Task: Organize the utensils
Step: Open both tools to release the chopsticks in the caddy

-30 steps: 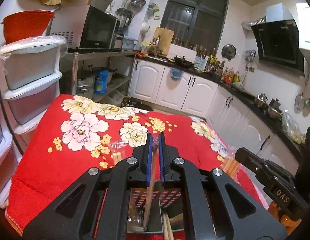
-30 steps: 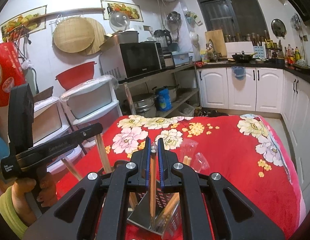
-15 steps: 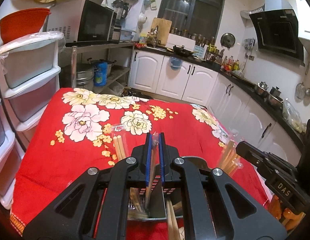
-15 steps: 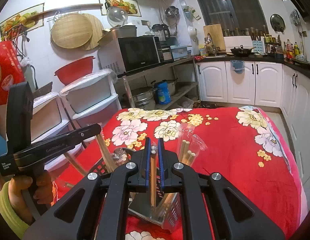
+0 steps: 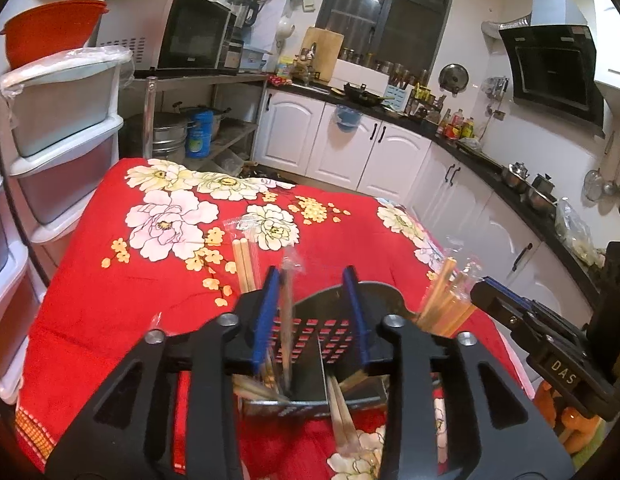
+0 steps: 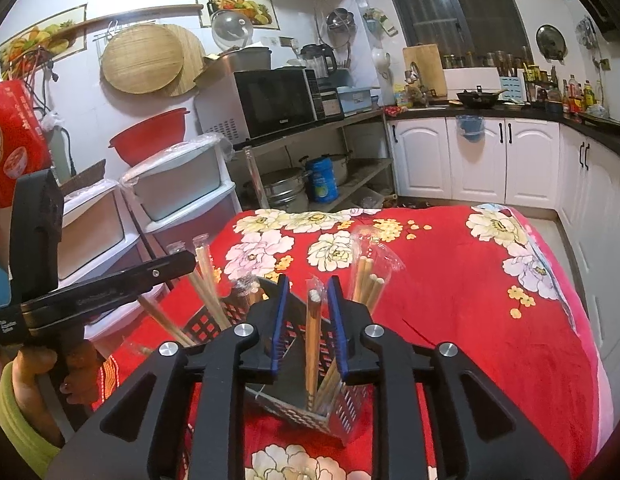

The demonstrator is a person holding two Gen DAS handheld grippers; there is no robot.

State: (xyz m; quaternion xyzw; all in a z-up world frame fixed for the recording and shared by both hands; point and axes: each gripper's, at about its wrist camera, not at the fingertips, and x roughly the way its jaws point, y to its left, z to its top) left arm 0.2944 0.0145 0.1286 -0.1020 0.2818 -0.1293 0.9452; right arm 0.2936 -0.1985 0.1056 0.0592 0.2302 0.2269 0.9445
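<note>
We open both grippers, left and right, over the caddy, so each loosened chopstick pack drops in upright.

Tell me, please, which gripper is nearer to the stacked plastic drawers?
Left. The left gripper, over the chopstick holder, is on the drawers' side; the right gripper sits on its far side from them. Both sets of jaws are opening around wrapped chopsticks.

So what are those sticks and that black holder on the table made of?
The chopsticks look like pale, matt wood or bamboo, some inside shiny clear plastic sleeves. The holder looks like black plastic grid walls with a smooth grey, possibly metal, divider.
</note>
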